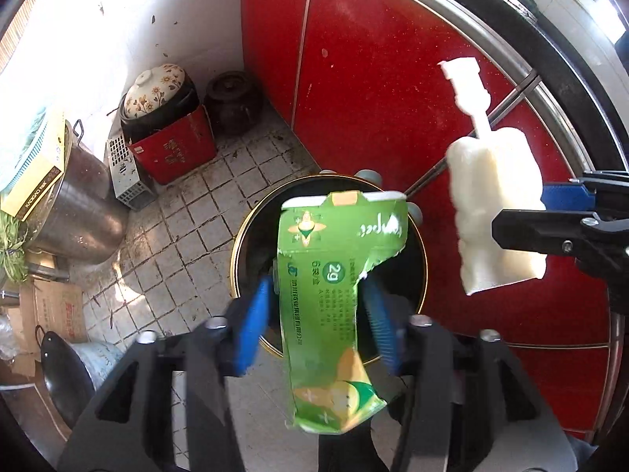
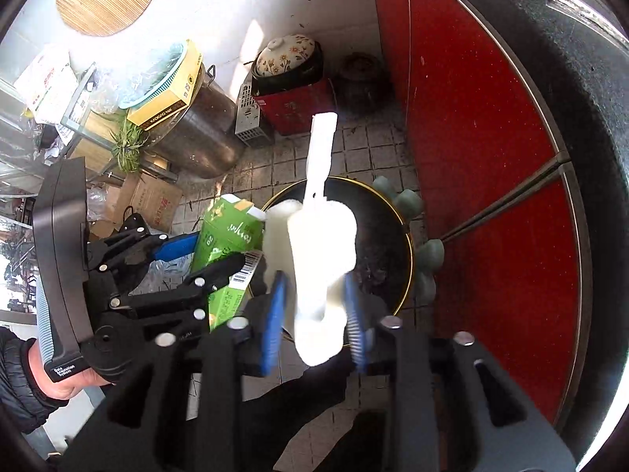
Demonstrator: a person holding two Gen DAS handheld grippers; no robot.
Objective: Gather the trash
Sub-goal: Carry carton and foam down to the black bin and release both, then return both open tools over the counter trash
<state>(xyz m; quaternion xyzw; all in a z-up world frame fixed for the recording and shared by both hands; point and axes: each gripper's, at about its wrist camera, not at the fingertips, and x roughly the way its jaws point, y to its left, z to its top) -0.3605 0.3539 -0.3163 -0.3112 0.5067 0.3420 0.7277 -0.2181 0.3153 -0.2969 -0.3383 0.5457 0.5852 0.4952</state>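
Observation:
My left gripper is shut on a torn green carton and holds it above a round black bin with a gold rim. The carton also shows in the right wrist view, held by the left gripper. My right gripper is shut on a white foam piece with a narrow stem, also above the bin. In the left wrist view the foam piece hangs at the right, with the right gripper on it.
Red cabinet doors stand behind the bin. On the tiled floor are a red box with a floral-lidded pot, a dark jar, a steel stockpot, cardboard boxes and a wok.

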